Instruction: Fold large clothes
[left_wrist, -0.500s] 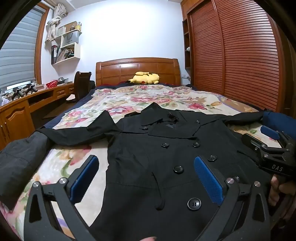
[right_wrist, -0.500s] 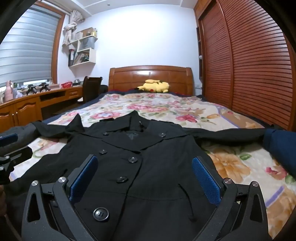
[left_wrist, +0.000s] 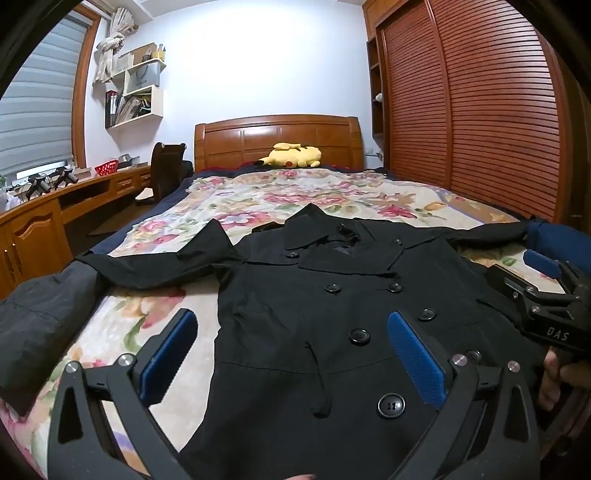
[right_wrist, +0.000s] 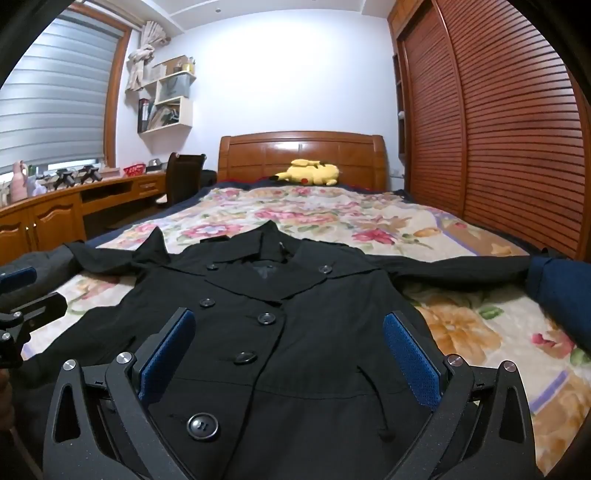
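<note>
A black double-breasted coat (left_wrist: 332, 306) lies face up on the flowered bed, collar toward the headboard, both sleeves spread sideways; it also shows in the right wrist view (right_wrist: 280, 332). My left gripper (left_wrist: 291, 354) is open and empty, hovering over the coat's lower left front. My right gripper (right_wrist: 288, 350) is open and empty over the coat's lower middle. The right gripper also shows at the right edge of the left wrist view (left_wrist: 532, 273). The left gripper shows at the left edge of the right wrist view (right_wrist: 22, 291).
The bed (left_wrist: 332, 199) has a wooden headboard and a yellow plush toy (left_wrist: 291, 157) at its head. A dark grey garment (left_wrist: 40, 317) lies at the bed's left edge and a navy one (right_wrist: 561, 291) at its right. A desk (left_wrist: 44, 210) and chair stand left; wardrobe doors (left_wrist: 480, 122) right.
Both views have shifted only slightly; the grippers stay open above the coat and the coat has not moved.
</note>
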